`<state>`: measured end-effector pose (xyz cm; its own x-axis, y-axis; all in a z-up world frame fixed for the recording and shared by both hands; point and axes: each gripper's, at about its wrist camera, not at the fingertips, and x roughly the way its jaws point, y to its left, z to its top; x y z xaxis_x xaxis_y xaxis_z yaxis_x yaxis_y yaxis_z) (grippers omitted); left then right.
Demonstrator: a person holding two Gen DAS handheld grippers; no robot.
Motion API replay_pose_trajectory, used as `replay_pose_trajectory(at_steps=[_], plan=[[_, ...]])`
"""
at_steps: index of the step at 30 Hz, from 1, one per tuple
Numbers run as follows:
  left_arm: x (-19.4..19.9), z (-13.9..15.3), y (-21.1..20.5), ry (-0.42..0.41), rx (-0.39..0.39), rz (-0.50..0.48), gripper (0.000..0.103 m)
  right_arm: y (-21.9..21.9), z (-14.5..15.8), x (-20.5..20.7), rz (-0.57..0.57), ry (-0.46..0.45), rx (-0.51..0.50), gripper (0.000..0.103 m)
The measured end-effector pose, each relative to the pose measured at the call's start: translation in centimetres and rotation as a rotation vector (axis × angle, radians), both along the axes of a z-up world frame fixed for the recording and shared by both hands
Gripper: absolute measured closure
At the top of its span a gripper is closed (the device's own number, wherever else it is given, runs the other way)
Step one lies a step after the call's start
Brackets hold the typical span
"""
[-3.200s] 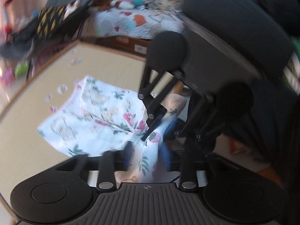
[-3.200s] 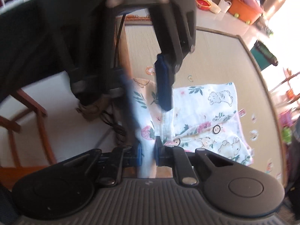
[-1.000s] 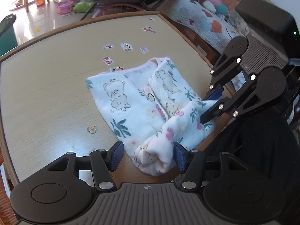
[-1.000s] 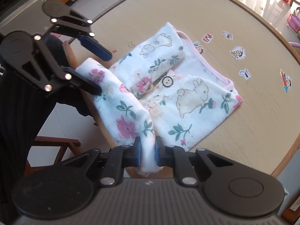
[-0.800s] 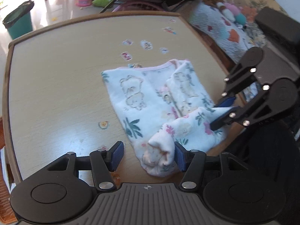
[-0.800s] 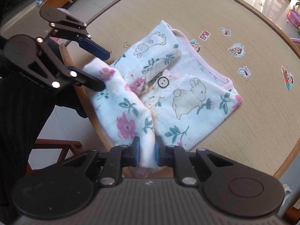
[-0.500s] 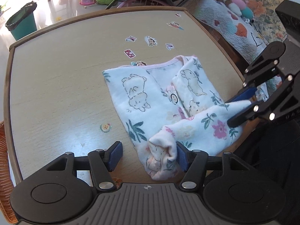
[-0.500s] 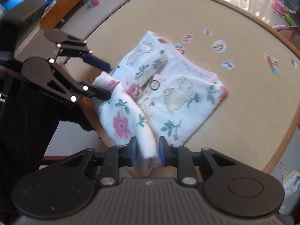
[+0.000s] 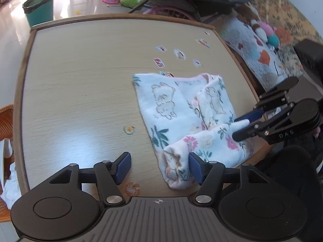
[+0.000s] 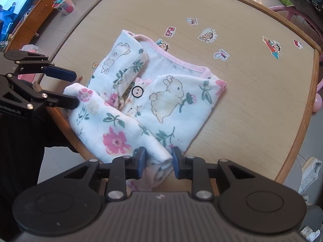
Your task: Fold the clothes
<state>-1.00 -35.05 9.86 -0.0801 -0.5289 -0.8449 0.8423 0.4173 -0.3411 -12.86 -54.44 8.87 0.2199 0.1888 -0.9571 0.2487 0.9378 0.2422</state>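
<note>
A white floral baby garment [image 9: 167,104] [image 10: 167,98] lies on the beige table [image 9: 70,90] near its edge, with its lower part doubled over into a soft roll. My left gripper [image 9: 159,167] stands open. One end of the roll rests beside its right pad [image 9: 195,168] and the left pad is clear of the cloth. My right gripper [image 10: 158,162] has loosened. The other end of the roll lies rounded and unsqueezed between its pads. Each gripper shows in the other's view: the right gripper [image 9: 245,124] and the left gripper [image 10: 70,86].
Several stickers [image 9: 179,54] [image 10: 208,35] dot the tabletop beyond the garment. A teal bin [image 9: 40,6], a wicker basket [image 9: 6,121], a quilted bed with soft toys [image 9: 260,40] and a pink chair [image 10: 292,12] surround the table. The garment's roll overhangs the table's wooden rim [image 10: 66,121].
Both grippers came down from holding the cloth in the air and laid the fold over the garment. The right jaws went from a tight pinch to a wider gap, and the left jaws widened slightly.
</note>
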Motion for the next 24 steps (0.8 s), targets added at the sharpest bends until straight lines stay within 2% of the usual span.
replay_pose_trajectory(at_steps=[2,5,8,10,12,14,17,24], plan=[[0.3,0.3,0.8,-0.011,-0.021,0.021,0.038,0.0,0.0,-0.1,-0.008,0.004,-0.005,0.074],[-0.1,1.8,1.7,-0.089,-0.056,0.004,0.040,0.2,0.0,0.0,-0.018,0.008,-0.008,0.073],[-1.1,4.3,3.0,-0.150,-0.177,-0.069,0.040,0.2,-0.1,0.1,-0.020,0.011,-0.007,0.073],[-2.1,5.8,3.6,-0.155,-0.275,-0.147,0.040,0.1,-0.1,0.1,-0.022,0.012,-0.004,0.073],[-3.7,6.6,3.5,-0.156,-0.319,-0.237,0.040,0.0,-0.1,0.1,-0.024,0.013,0.001,0.073],[-5.1,6.2,2.7,-0.157,-0.298,-0.324,0.039,-0.1,-0.1,0.1,-0.023,0.014,0.003,0.073],[-6.7,4.0,0.9,-0.191,-0.231,-0.409,0.039,-0.1,0.0,0.1,-0.028,0.015,0.002,0.073],[-6.1,0.6,-1.6,-0.195,-0.148,-0.328,0.039,0.3,0.3,-0.5,-0.022,-0.011,-0.018,0.073]])
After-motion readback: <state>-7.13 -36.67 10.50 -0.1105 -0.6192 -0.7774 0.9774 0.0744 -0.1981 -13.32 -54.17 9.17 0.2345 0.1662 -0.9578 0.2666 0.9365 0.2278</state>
